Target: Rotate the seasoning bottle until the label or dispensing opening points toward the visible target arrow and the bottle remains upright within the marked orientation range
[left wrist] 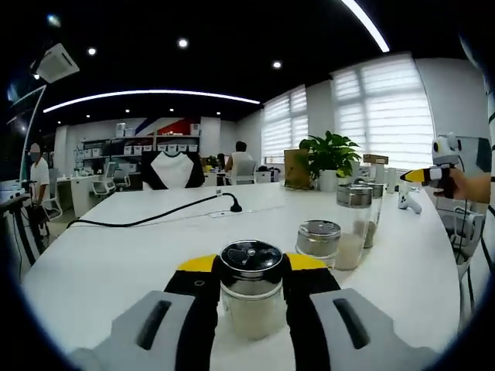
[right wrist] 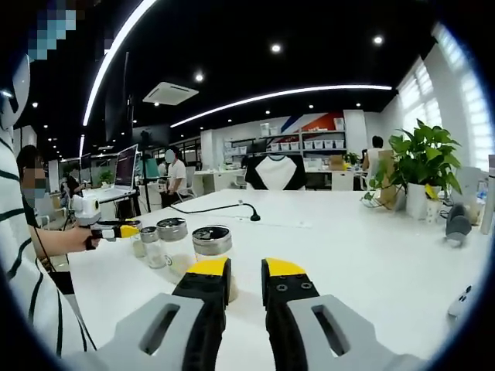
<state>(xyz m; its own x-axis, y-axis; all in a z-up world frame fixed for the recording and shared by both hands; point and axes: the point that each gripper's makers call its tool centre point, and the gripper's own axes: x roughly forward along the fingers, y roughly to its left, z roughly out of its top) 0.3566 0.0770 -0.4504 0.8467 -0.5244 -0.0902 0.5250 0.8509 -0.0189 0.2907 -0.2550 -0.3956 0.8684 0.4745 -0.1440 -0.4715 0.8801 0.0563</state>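
Table [left wrist: 116, 232]: bottle [left wrist: 251, 287] upright at the near edge, between the left gripper [left wrist: 249, 287] jaws; three jars [left wrist: 352, 224] behind-right; cable [left wrist: 155, 216] behind-left; plant [left wrist: 331, 158] at the far edge.

Out across the white table [left wrist: 139, 247] a black power cable [left wrist: 147, 218] snakes to its plug, and a leafy potted plant [left wrist: 331, 158] stands at the far edge beside a brown box [left wrist: 297, 168]. Behind it, bright window blinds [left wrist: 383, 116] glow, shelves of boxes [left wrist: 158, 139] line the back wall, and people [right wrist: 176, 176] stand at distant desks.
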